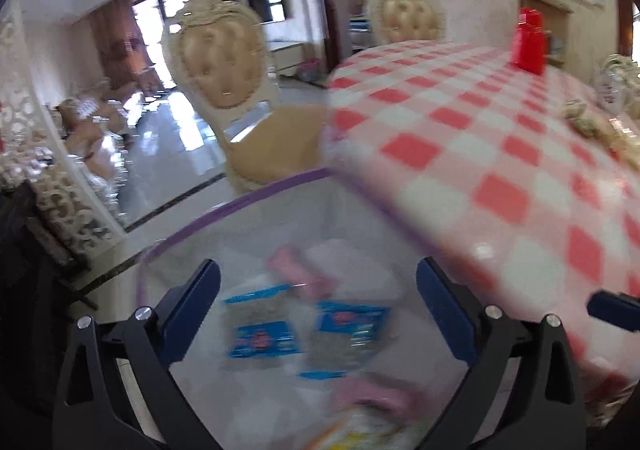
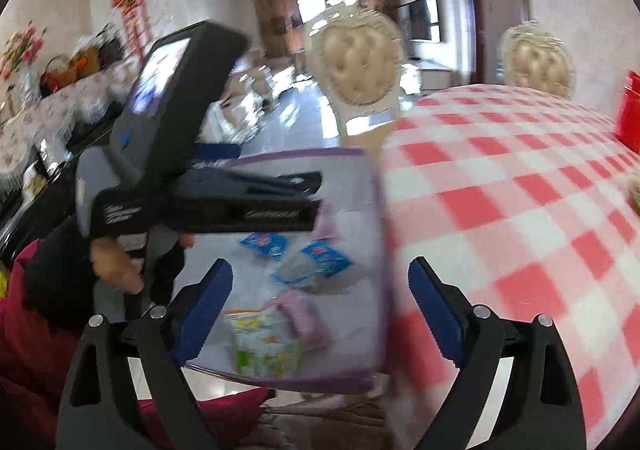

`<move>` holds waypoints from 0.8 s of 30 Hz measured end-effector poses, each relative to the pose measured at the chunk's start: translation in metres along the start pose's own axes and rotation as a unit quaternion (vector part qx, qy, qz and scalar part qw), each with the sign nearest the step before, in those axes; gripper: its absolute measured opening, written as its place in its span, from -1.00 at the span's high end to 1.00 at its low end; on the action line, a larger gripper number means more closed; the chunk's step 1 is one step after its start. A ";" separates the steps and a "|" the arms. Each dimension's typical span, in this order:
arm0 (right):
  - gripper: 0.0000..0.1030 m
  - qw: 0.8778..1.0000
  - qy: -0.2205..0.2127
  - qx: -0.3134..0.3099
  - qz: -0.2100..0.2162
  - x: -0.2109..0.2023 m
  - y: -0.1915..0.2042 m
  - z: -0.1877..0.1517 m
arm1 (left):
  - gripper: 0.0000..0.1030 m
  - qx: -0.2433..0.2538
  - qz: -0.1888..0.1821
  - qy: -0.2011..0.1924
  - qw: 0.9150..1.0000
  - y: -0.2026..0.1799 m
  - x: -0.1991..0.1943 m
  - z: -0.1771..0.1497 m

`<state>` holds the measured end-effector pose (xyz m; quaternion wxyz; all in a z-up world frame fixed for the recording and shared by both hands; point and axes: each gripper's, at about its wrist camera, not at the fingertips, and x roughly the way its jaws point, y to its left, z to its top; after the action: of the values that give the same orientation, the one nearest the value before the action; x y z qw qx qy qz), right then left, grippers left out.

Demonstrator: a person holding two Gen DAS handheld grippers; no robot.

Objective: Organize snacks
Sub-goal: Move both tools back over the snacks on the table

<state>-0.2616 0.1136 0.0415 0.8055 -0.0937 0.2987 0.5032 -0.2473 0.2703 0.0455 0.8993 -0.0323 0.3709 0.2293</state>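
A clear storage box with a purple rim (image 1: pixel 280 185) (image 2: pixel 376 250) sits at the left edge of the checked table. It holds two blue snack packets (image 1: pixel 264 334) (image 2: pixel 324 256), pink packets (image 1: pixel 296 274) (image 2: pixel 304 314) and a green-yellow packet (image 2: pixel 264 342). My left gripper (image 1: pixel 318 314) is open and empty above the box. It shows in the right wrist view as a black body (image 2: pixel 248 205) over the box's left side. My right gripper (image 2: pixel 320 318) is open and empty, over the box's near right part.
The red-and-white checked tablecloth (image 1: pixel 500 153) (image 2: pixel 520 189) covers the table to the right. A red box (image 1: pixel 530 43) stands at its far side. Beige padded chairs (image 1: pixel 224 65) (image 2: pixel 360 61) stand beyond the table's left edge. Small items (image 1: pixel 592 125) lie at the far right.
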 end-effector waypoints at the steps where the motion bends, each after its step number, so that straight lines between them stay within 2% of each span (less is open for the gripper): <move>1: -0.69 1.000 -0.005 0.011 -0.012 -0.008 -0.012 -0.001 | -0.92 0.001 -0.016 -0.002 1.000 -0.010 -0.002 0.004; 5: -0.69 0.994 -0.037 0.073 -0.076 -0.047 -0.071 -0.010 | -0.96 0.005 -0.084 -0.028 0.996 -0.066 -0.013 0.034; 7: -0.69 0.987 -0.053 0.112 -0.107 -0.074 -0.112 -0.018 | -0.96 0.003 -0.135 -0.041 0.990 -0.108 -0.013 0.059; 8: -0.69 0.983 -0.058 0.126 -0.121 -0.084 -0.128 -0.022 | -0.96 0.004 -0.149 -0.044 0.988 -0.122 -0.011 0.066; 11: -0.69 0.961 -0.062 0.197 -0.182 -0.123 -0.195 -0.037 | -0.96 0.027 -0.193 -0.049 0.980 -0.200 0.008 0.099; 16: -0.69 0.917 -0.094 0.293 -0.256 -0.186 -0.294 -0.069 | -0.96 0.061 -0.257 -0.036 0.964 -0.310 0.052 0.122; 19: -0.69 0.893 -0.102 0.342 -0.275 -0.205 -0.344 -0.079 | -0.96 0.037 -0.275 -0.030 0.960 -0.357 0.079 0.136; 22: -0.69 0.873 -0.109 0.366 -0.304 -0.214 -0.385 -0.079 | -0.96 -0.017 -0.299 -0.022 0.954 -0.378 0.100 0.150; 24: -0.69 0.867 -0.108 0.364 -0.322 -0.213 -0.408 -0.073 | -0.96 -0.057 -0.316 -0.022 0.947 -0.383 0.110 0.158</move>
<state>-0.0034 -0.2747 0.0440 0.9269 0.1700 0.3252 0.0787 0.0910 0.0076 0.0417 0.9304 -0.1936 0.3078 -0.0455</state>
